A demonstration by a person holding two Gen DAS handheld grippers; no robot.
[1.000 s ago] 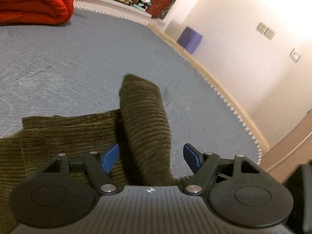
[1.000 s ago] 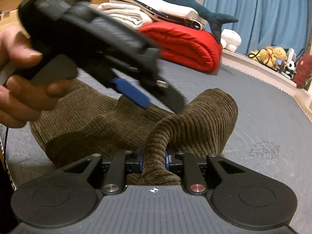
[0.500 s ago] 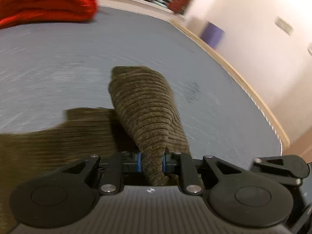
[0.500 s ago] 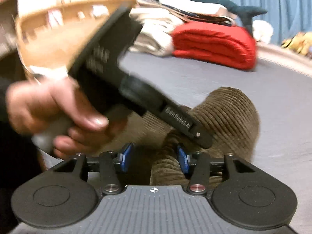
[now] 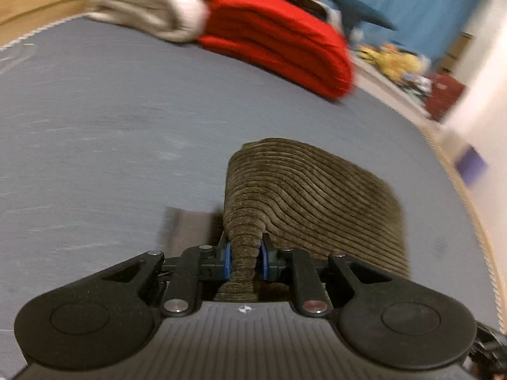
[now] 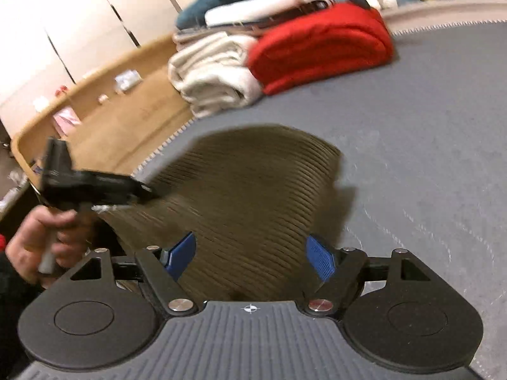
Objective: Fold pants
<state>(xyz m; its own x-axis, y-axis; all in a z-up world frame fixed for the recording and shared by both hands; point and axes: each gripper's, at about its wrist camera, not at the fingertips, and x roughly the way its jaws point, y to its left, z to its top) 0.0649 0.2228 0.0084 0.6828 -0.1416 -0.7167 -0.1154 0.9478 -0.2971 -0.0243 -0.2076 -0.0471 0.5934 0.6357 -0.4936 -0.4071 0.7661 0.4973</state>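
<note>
The brown corduroy pants (image 5: 304,196) lay bunched on the grey bed (image 5: 111,120), near the side closest to the person. The left gripper (image 5: 244,258) had its blue fingers (image 5: 227,258) shut tight on a thick pinch of the cloth, so the pants rose from the fingers like a small tent. I think it held the cloth that way so it could carry that end across and lay it down for a fold.

The right gripper (image 6: 250,258) was opening its fingers (image 6: 320,258). The pants (image 6: 253,196) showed between them, but the pads were not pressing on the cloth. It looked like it was letting go so the other gripper could do the pulling alone.

From the right side you could see the left gripper (image 6: 95,186) in the person's hand (image 6: 47,243), off at the edge of the pants, though it was blurry there.

At the far end of the bed sat a folded red blanket (image 5: 279,41) and a cream blanket (image 5: 152,6), well apart from the pants. That left lots of bare bed for folding. The fold did not look done, since the cloth was lumpy, not flat.
</note>
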